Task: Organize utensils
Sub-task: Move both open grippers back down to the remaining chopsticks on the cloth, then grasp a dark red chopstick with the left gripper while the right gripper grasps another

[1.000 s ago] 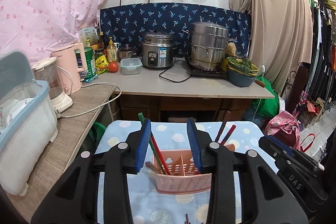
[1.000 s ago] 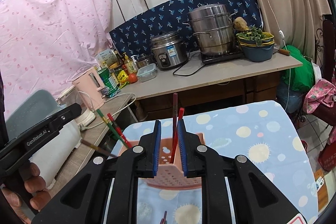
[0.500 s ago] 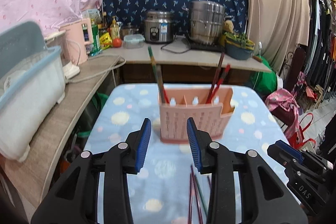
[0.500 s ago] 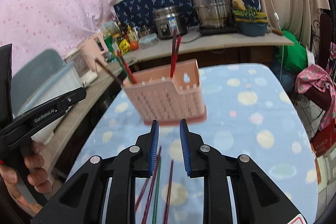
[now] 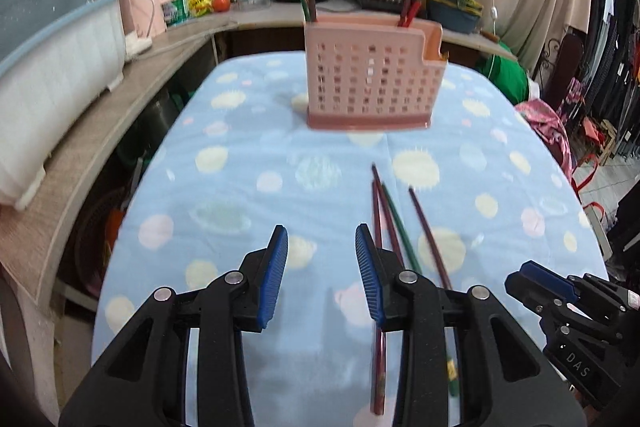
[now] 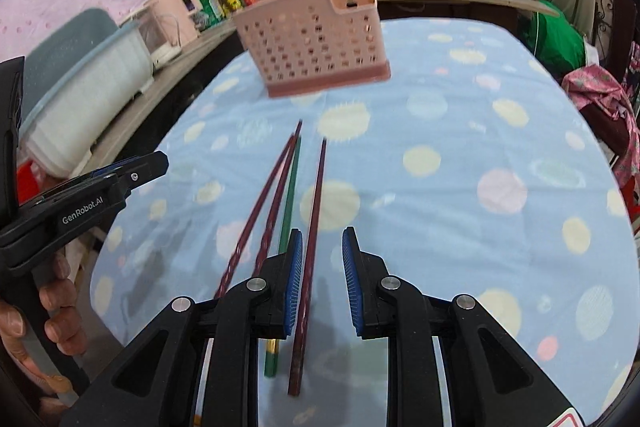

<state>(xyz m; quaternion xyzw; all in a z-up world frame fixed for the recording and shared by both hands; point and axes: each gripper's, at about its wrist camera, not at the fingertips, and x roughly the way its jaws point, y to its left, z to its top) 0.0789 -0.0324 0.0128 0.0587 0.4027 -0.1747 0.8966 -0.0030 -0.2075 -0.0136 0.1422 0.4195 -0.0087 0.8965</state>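
Loose chopsticks on spotted cloth, pink holder behind.

Four chopsticks (image 6: 316, 211) lie side by side before the pink utensil holder (image 5: 370, 83), which already holds a few upright. Right gripper (image 6: 319, 277) is spread, empty, over the rightmost stick; its lower ends pass under the fingers. Left gripper (image 5: 322, 277) is spread, empty, just left of the sticks. Holder contents blurred.

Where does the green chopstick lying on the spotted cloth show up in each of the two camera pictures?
Left wrist view: the green chopstick lies right of centre, second from the right among four loose sticks.
Right wrist view: the green chopstick lies left of centre, running under the right gripper.
Shared landmark: the pink basket stands beyond its tip in both.
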